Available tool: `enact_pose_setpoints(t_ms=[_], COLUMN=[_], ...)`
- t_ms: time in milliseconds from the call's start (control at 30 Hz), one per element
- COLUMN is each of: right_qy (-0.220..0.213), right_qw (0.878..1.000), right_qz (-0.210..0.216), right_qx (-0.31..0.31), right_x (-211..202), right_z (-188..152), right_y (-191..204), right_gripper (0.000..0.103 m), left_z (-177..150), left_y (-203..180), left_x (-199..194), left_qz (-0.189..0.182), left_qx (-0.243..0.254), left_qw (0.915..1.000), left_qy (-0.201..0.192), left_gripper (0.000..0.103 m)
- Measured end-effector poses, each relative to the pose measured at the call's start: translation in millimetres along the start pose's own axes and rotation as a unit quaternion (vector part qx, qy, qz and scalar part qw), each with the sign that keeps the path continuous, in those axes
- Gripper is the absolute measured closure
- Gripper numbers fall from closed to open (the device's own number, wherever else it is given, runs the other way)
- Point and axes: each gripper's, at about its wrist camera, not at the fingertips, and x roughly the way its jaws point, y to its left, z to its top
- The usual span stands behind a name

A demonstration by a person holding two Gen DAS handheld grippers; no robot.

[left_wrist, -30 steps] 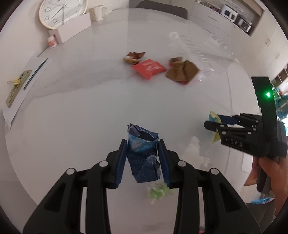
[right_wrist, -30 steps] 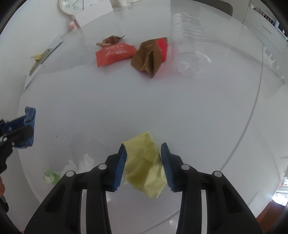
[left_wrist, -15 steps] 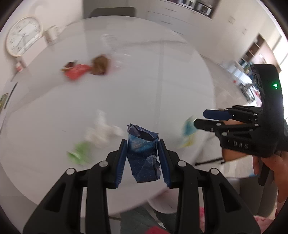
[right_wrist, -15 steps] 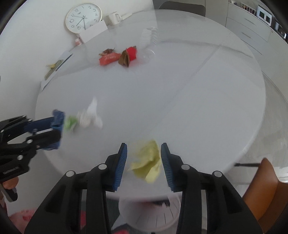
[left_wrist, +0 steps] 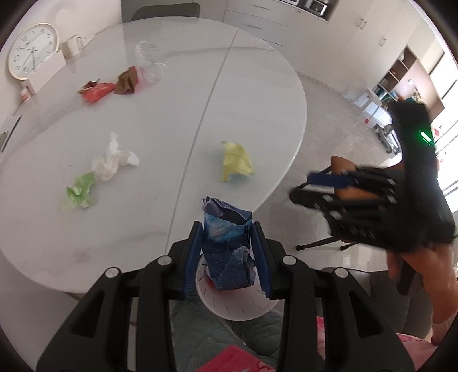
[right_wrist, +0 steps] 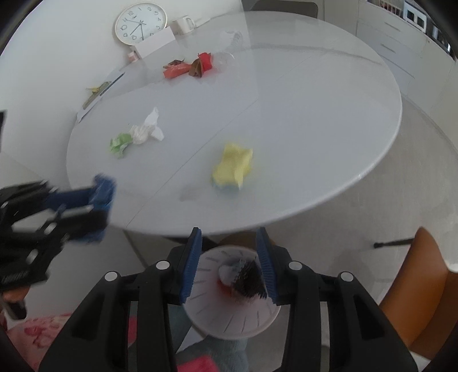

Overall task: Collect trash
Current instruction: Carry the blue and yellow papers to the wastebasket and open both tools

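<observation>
My left gripper [left_wrist: 227, 229] is shut on a crumpled blue wrapper [left_wrist: 229, 254], held upright just above a white round bin [left_wrist: 237, 310] below the table's near edge. My right gripper [right_wrist: 229, 233] hangs over the same bin [right_wrist: 229, 323]; its jaws are opening with nothing between them. Dark and red scraps lie in the bin. A crumpled yellow paper [right_wrist: 232, 167] lies on the white round table [right_wrist: 315, 128] near its front edge, ahead of the right gripper. The yellow paper [left_wrist: 237, 164] also shows in the left wrist view, left of the right gripper [left_wrist: 315, 186].
More trash lies on the table: a white tissue [left_wrist: 111, 163], green paper [left_wrist: 80, 193], a red wrapper [left_wrist: 97, 91], a brown wrapper [left_wrist: 127, 81] and a clear bottle [left_wrist: 148, 63]. A clock [right_wrist: 140, 23] and a mug [right_wrist: 183, 24] stand at the back. An orange chair [right_wrist: 423, 286] is at right.
Both grippers pulled back from the table to above the bin. The yellow paper left the right gripper's jaws and now lies on the table. The left gripper still holds the blue wrapper.
</observation>
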Motion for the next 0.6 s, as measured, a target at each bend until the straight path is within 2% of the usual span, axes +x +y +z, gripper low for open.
enact_pose_setpoints(t_ms=[33, 100, 167, 300, 433, 467, 533, 600], right_qy=[-0.003, -0.003, -0.001, 0.018, 0.036, 0.041, 0.059, 0.062], right_qw=[1.000, 1.000, 1.000, 1.000, 0.998, 0.997, 0.996, 0.995], right_qz=[0.002, -0.004, -0.012, -0.024, -0.055, -0.061, -0.070, -0.079], right_qx=[-0.004, -0.012, -0.013, 0.001, 0.013, 0.015, 0.015, 0.019], right_x=[5.2, 18.4, 31.8, 63.4, 84.8, 88.6, 97.6, 101.1], right_z=[6.8, 21.6, 33.8, 55.1, 63.2, 63.4, 62.9, 62.6], right_y=[0.2, 2.6, 4.3, 5.6, 5.7, 5.7, 5.8, 6.3], right_gripper=[0.050, 0.035, 0.029, 0.022, 0.022, 0.026, 0.061, 0.061], left_z=[-1.3, -1.0, -0.3, 4.0, 9.7, 11.5, 15.5, 19.6], left_y=[1.2, 6.0, 11.1, 22.6, 34.0, 37.2, 43.5, 47.7], left_x=[-1.8, -3.6, -4.4, -5.1, -2.7, -1.8, 0.5, 1.6], left_qz=[0.004, 0.008, 0.012, 0.017, 0.018, 0.016, 0.011, 0.007], left_qx=[-0.002, -0.010, -0.013, -0.014, -0.010, -0.009, -0.007, -0.005], left_qw=[1.0000, 0.9999, 0.9998, 0.9998, 0.9998, 0.9998, 0.9999, 0.9999], left_qy=[-0.002, -0.003, -0.004, -0.004, 0.000, 0.002, 0.005, 0.007], left_gripper=[0.068, 0.068, 0.068, 0.068, 0.068, 0.068, 0.068, 0.068])
